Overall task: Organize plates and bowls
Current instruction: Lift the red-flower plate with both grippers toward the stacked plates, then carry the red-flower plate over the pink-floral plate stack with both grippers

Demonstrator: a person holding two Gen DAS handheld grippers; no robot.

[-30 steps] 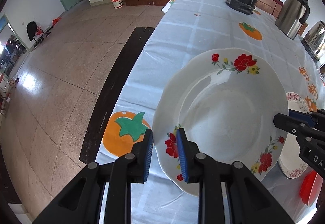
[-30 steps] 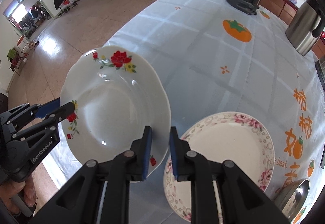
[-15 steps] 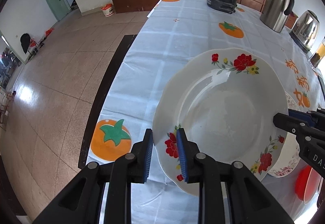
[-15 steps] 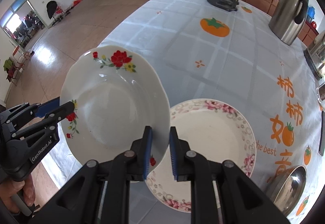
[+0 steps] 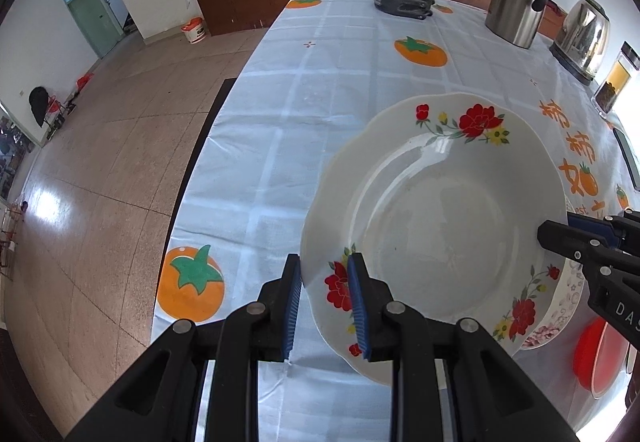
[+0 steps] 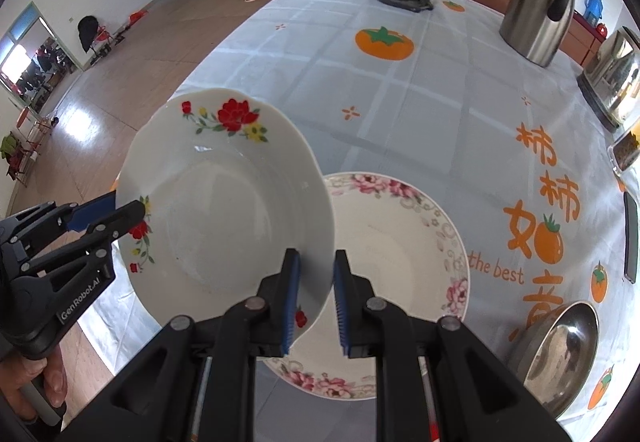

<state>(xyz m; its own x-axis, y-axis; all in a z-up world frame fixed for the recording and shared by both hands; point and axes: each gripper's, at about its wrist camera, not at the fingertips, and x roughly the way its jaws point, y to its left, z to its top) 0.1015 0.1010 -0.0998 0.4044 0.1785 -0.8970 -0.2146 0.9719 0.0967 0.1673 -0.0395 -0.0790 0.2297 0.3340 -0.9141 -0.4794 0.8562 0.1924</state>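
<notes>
I am gripping the red-flowered plate by its left rim with my left gripper, jaws narrow on the edge. It is hanging above the tablecloth. My right gripper is pinching its right rim, over the pink-flowered plate; a steel bowl is sitting farther right.

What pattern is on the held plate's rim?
Red and yellow flowers on the white plate; left wrist view shows it best.

The red-flower plate looks glossy ceramic; beside it, the steel bowl is shiny metal.
</notes>
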